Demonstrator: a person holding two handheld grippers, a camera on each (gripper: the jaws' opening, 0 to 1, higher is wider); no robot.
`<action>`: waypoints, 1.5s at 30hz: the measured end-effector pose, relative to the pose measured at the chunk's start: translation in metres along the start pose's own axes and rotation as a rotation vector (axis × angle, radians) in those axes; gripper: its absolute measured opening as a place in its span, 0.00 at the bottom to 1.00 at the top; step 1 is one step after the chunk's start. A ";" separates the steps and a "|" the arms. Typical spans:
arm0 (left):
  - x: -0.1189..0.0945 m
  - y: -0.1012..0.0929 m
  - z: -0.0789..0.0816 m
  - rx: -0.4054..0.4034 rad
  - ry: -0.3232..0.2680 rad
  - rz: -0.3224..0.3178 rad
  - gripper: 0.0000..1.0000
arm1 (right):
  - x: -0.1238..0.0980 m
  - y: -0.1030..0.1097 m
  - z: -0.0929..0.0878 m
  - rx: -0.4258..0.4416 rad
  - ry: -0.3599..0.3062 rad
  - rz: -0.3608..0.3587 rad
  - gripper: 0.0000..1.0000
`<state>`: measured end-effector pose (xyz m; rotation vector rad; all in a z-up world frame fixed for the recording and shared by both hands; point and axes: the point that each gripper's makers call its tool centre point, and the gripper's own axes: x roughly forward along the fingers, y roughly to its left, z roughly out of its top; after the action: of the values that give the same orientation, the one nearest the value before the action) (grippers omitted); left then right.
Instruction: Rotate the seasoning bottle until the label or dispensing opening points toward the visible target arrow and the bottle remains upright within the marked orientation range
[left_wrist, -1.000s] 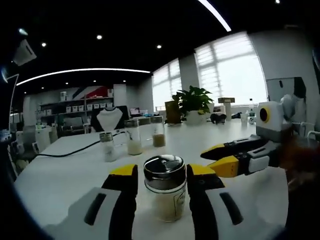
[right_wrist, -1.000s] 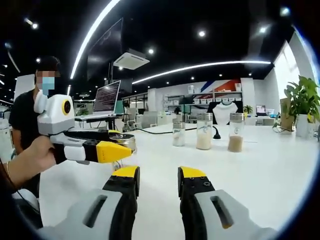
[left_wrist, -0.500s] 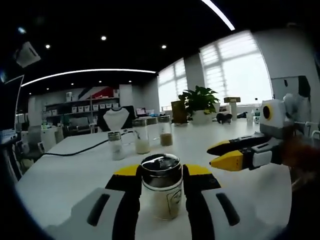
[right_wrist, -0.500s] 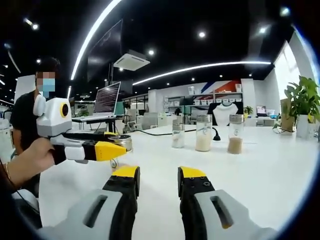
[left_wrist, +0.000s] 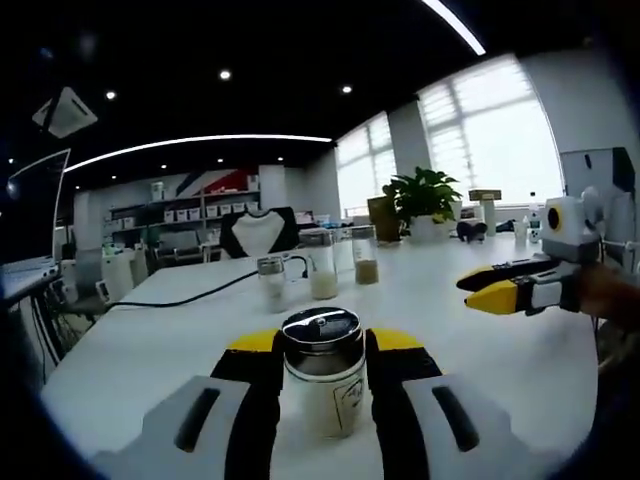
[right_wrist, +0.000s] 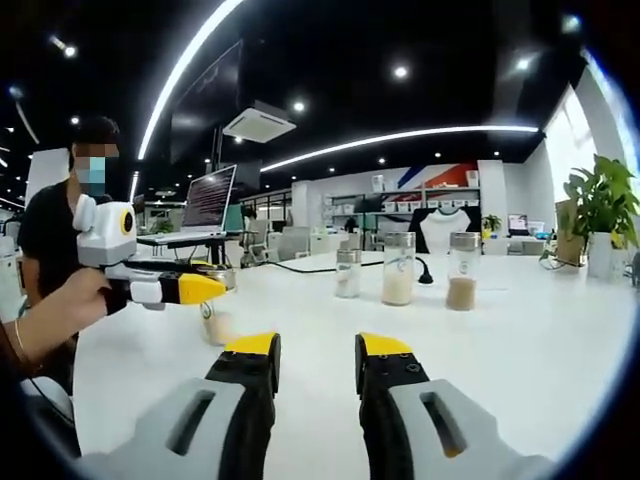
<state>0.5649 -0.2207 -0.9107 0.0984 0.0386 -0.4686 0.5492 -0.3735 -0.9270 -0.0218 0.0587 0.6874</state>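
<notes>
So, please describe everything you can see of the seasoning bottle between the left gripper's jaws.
The seasoning bottle is a clear glass-like jar with a shiny metal cap, filled with pale powder, and a small dark mark shows on its front. It stands upright on the white table, and the left gripper is clamped on its two sides just under the cap.

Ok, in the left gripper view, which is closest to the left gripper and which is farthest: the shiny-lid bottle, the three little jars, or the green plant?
1. The seasoning bottle, between the left gripper jaws.
2. The three jars, mid-table, straight ahead.
3. The green plant, far right, by the windows.
</notes>
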 end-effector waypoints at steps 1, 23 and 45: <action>0.000 0.002 -0.001 0.001 0.002 0.004 0.34 | 0.000 0.000 0.000 0.000 0.000 -0.001 0.28; 0.001 0.000 -0.020 0.025 0.054 0.011 0.37 | -0.015 -0.037 -0.013 0.008 0.032 -0.121 0.44; -0.002 0.012 -0.006 -0.096 0.021 0.102 0.87 | -0.024 -0.053 -0.014 0.045 0.036 -0.174 0.63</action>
<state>0.5680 -0.2085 -0.9158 0.0105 0.0762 -0.3629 0.5639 -0.4305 -0.9398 0.0041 0.1053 0.5115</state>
